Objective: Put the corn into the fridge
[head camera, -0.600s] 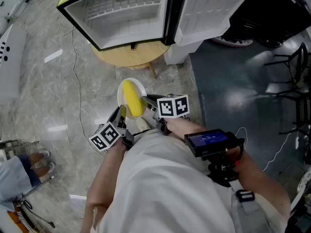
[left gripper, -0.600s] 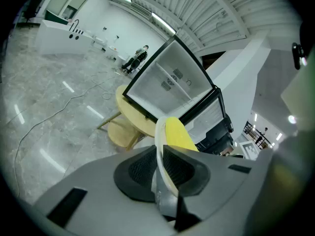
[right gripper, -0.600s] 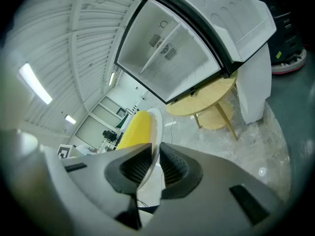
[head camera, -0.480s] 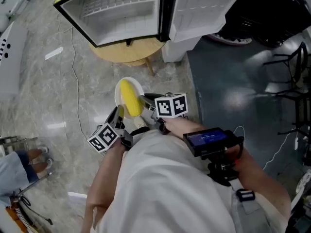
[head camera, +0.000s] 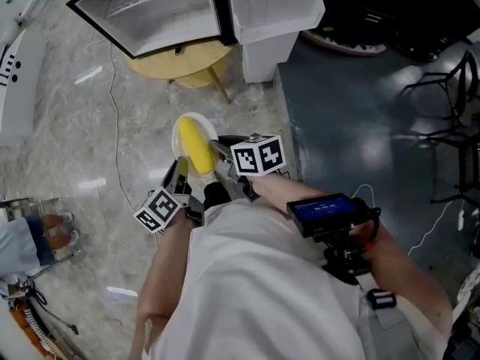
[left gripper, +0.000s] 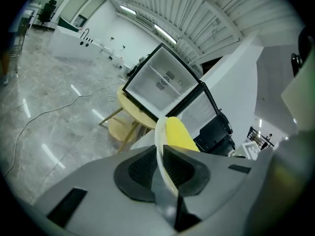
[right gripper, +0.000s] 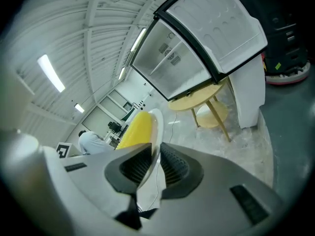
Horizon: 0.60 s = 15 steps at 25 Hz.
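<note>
A yellow corn cob (head camera: 195, 147) lies on a small white plate (head camera: 180, 127) held in the air over the floor. My left gripper (head camera: 180, 172) is shut on the plate's near-left rim and my right gripper (head camera: 219, 153) is shut on its right rim. In the left gripper view the plate (left gripper: 160, 151) stands edge-on between the jaws with the corn (left gripper: 180, 134) behind it. The right gripper view shows the plate (right gripper: 154, 132) clamped likewise, the corn (right gripper: 134, 130) to its left. The open fridge (head camera: 154, 10) stands ahead, its white inside shelves bare.
The fridge rests on a round wooden table (head camera: 182, 62) with slanted legs. Its open door (head camera: 274, 6) swings to the right. A cable (head camera: 114, 96) runs across the grey marble floor. A seated person (head camera: 26, 242) is at the left edge. A dark floor area lies to the right.
The view has moved forward: the fridge and table slid up and left in the frame. Both grippers still hold the plate with the corn, carried slightly up and left.
</note>
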Tool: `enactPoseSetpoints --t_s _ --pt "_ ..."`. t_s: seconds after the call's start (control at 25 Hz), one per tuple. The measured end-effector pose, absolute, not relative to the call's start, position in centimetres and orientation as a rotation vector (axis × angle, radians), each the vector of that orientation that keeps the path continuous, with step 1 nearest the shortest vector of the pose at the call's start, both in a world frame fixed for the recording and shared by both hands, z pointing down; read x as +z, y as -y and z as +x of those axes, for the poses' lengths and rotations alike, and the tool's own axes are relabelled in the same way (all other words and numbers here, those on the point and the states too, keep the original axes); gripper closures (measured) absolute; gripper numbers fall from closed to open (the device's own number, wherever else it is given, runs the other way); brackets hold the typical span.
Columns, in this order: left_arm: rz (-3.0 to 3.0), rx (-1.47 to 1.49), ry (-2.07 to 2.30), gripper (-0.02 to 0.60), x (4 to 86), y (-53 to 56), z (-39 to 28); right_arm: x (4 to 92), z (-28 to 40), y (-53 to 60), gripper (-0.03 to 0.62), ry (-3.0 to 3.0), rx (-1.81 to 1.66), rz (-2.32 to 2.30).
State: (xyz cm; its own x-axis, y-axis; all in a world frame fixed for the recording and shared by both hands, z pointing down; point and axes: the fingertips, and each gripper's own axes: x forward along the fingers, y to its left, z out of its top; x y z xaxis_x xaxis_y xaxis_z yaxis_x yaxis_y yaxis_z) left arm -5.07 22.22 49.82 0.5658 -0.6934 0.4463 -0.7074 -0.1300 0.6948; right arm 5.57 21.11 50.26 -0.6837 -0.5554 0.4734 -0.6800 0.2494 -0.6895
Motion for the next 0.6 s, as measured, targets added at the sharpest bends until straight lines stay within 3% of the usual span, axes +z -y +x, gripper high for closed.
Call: enactPoseSetpoints --t_s 0.6 --pt "1.856 0.003 1.214 0.532 49.2 -25.8 -3.9 50.1 6.6 -24.3 0.537 2.429 1.44 1.129"
